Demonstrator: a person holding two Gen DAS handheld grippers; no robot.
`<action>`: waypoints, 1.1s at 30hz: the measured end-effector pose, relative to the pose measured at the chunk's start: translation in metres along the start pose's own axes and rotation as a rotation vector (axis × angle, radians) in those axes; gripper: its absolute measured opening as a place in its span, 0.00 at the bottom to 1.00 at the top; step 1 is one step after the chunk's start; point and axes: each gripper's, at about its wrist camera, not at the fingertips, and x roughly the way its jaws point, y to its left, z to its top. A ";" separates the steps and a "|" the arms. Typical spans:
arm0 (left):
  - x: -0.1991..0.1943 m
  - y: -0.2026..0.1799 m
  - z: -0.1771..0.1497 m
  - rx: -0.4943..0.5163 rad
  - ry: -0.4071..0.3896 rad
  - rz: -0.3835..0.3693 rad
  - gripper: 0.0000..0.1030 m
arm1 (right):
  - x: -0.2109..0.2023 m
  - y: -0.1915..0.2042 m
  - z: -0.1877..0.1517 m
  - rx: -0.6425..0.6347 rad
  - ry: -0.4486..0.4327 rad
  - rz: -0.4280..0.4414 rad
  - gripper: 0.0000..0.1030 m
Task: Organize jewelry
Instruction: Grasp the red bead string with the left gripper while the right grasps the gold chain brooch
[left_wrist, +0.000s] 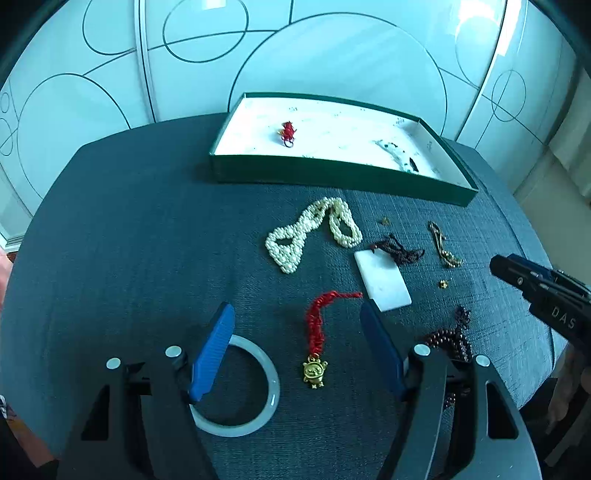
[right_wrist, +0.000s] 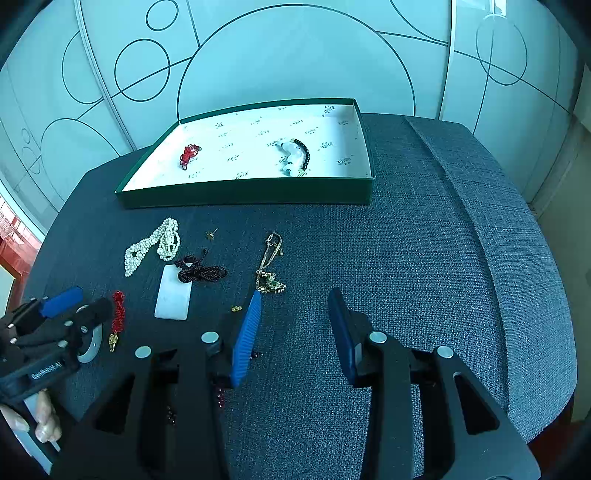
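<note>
Pick-up stage: left gripper (left_wrist: 297, 345), jaws wide and empty, straddles the red-corded gold charm (left_wrist: 314, 373) lying well short of the green tray (left_wrist: 332, 173); right gripper (right_wrist: 293, 334) half-open, empty; next, descend and close

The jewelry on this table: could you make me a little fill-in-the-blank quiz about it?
1. The green box already holds ___ pieces.
2. The red cord ends in a ___ charm.
3. The pearl strand lies on the ___, outside the box.
4. The left gripper has its jaws ___.

Missing: two; gold; table; open
</note>
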 end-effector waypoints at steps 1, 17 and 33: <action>0.002 -0.001 0.000 0.004 0.003 0.001 0.67 | 0.000 0.000 0.000 0.000 -0.001 0.000 0.37; 0.025 -0.010 0.000 0.048 0.032 0.036 0.32 | 0.003 0.005 0.000 -0.006 0.011 0.021 0.37; 0.018 -0.003 0.005 0.024 -0.002 0.049 0.07 | 0.019 0.013 -0.002 -0.018 0.038 0.023 0.37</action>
